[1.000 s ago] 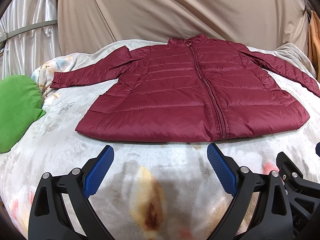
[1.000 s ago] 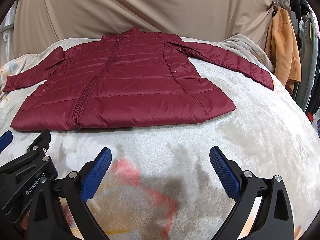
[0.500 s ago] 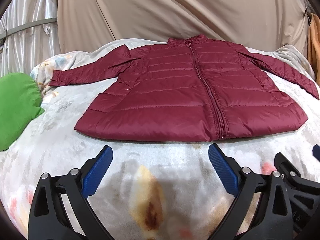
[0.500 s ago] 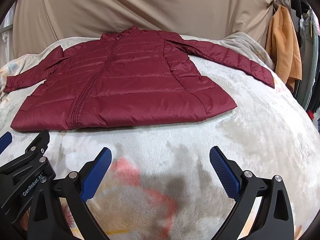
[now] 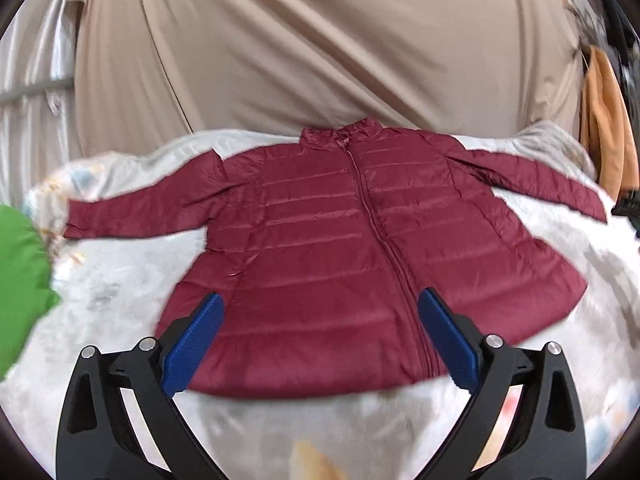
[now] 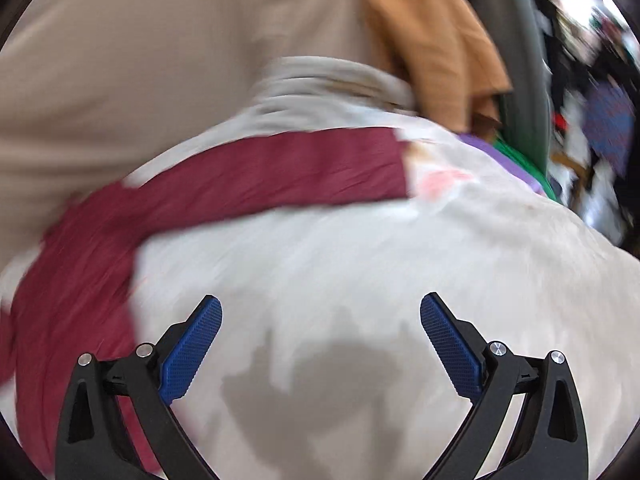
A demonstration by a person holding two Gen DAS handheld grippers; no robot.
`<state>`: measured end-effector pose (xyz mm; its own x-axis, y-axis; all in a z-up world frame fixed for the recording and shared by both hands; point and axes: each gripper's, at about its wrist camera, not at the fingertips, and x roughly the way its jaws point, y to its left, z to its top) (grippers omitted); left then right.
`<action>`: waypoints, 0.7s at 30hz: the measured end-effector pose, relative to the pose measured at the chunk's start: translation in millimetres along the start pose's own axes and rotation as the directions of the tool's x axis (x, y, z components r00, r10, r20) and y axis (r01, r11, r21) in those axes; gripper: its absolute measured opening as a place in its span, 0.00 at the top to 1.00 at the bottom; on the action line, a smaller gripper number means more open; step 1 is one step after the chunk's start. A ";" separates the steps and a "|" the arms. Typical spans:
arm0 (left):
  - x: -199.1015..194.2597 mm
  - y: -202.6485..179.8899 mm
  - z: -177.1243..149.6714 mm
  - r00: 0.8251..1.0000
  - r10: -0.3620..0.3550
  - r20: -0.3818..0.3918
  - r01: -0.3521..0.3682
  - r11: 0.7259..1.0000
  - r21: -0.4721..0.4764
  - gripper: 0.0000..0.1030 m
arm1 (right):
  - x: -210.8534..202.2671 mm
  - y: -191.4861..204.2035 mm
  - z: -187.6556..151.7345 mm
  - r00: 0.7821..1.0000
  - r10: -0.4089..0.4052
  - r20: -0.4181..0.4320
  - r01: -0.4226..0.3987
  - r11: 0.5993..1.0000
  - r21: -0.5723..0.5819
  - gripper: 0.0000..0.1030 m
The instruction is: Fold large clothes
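Jacket (image 5: 340,248) flat on blanket (image 5: 120,280) (beige curtain (image 5: 320,40) behind)

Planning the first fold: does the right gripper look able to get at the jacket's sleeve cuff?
Probably yes. The right gripper is open, and only bare blanket lies between it and the cuff of the jacket.

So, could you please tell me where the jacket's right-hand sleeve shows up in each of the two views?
Left wrist: the sleeve runs from the jacket toward the right edge, cuff near the orange garment.
Right wrist: the sleeve crosses the middle as a blurred band, cuff pointing right, above the open right gripper.
Shared landmark: the orange garment hanging beyond the cuff.
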<state>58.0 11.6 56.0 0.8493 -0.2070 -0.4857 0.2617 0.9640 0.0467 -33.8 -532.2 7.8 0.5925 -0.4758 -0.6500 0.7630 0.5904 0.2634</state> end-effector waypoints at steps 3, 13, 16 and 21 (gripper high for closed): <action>13.9 10.5 6.8 1.000 -0.011 0.006 0.012 0.998 -0.062 0.08 | 41.6 -29.6 35.9 1.000 -0.014 0.005 0.013 0.997 0.078 0.05; 60.7 27.8 21.2 0.997 0.047 -0.068 -0.051 0.997 -0.055 0.08 | 136.0 -34.5 78.4 0.995 -0.065 -0.078 0.077 0.983 0.165 0.47; 70.9 32.4 27.5 0.997 0.053 -0.062 -0.057 0.997 -0.052 0.08 | 139.1 -7.1 95.7 0.997 -0.016 -0.078 0.028 0.988 0.151 0.95; 88.9 39.7 42.6 0.995 0.078 -0.054 -0.081 0.995 -0.051 0.09 | 67.6 127.6 128.7 0.949 0.299 0.103 -0.299 0.954 -0.018 0.96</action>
<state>163.4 24.4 51.8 0.8412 -0.1214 -0.5270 0.1683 0.9849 0.0418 136.9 -572.9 89.2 0.8169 -0.3417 -0.4646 0.5461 0.7174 0.4326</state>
